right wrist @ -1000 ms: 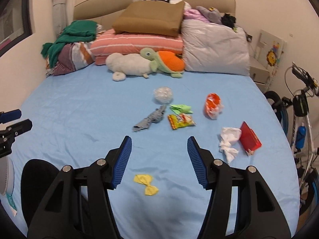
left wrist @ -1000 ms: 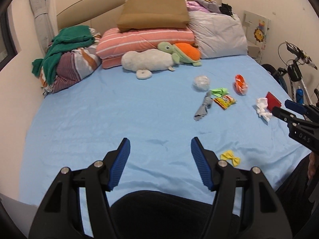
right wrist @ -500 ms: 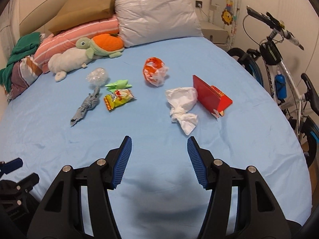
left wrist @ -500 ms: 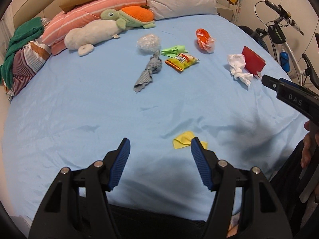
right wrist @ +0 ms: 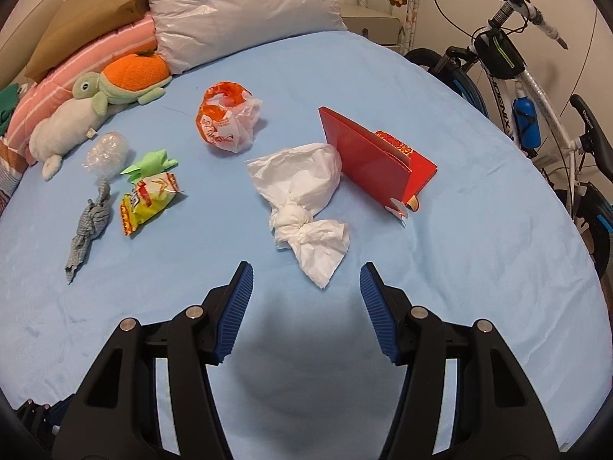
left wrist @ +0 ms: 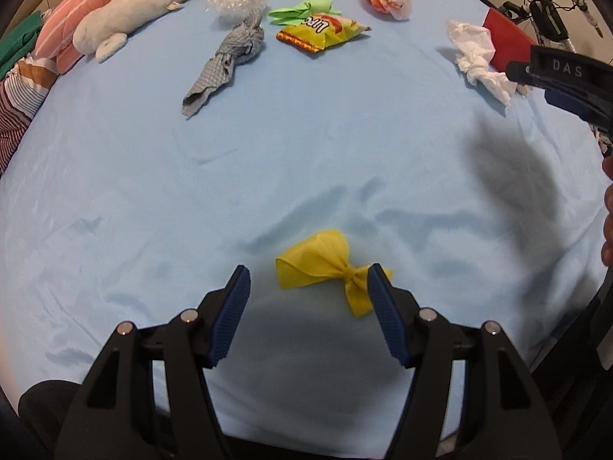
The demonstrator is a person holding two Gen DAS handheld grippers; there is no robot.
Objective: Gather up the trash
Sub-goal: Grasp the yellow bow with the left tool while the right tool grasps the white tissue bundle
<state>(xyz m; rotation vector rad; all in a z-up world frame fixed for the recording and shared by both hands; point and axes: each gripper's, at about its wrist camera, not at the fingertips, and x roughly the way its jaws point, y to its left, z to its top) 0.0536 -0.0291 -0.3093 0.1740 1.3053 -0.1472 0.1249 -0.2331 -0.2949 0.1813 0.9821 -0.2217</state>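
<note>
A: Where is the left gripper point(left wrist: 308, 281)?

B: Low over the bed point(left wrist: 153, 176), near its foot edge, jaws spread wide and holding nothing. A yellow wrapper point(left wrist: 329, 268), twisted like a bow, lies on the sheet between the fingertips; its right end sits just beside the right finger, though I cannot tell if they touch.

A: And the right gripper point(right wrist: 304, 280)?

B: Also released and empty. It hovers toward the bed's right edge. The tail of a knotted white tissue point(right wrist: 304, 195) reaches down between its fingertips without meeting either one.

A: What else is on the bed?

B: A red box point(right wrist: 373, 157) stands just behind the tissue, on its right. Farther toward the head lies an orange bag point(right wrist: 226, 119). To the left, mid-bed, there is a chip packet point(right wrist: 149, 199), with a green paper point(right wrist: 149, 163) just behind it, a clear plastic ball point(right wrist: 107, 151) and a grey rag point(right wrist: 88, 226) stretching toward the foot.

A: And at the head?

B: A plush turtle point(right wrist: 118, 82) and a white plush point(right wrist: 63, 130) rest against the pillows point(right wrist: 237, 7). A bicycle point(right wrist: 528, 88) stands past the right edge.
</note>
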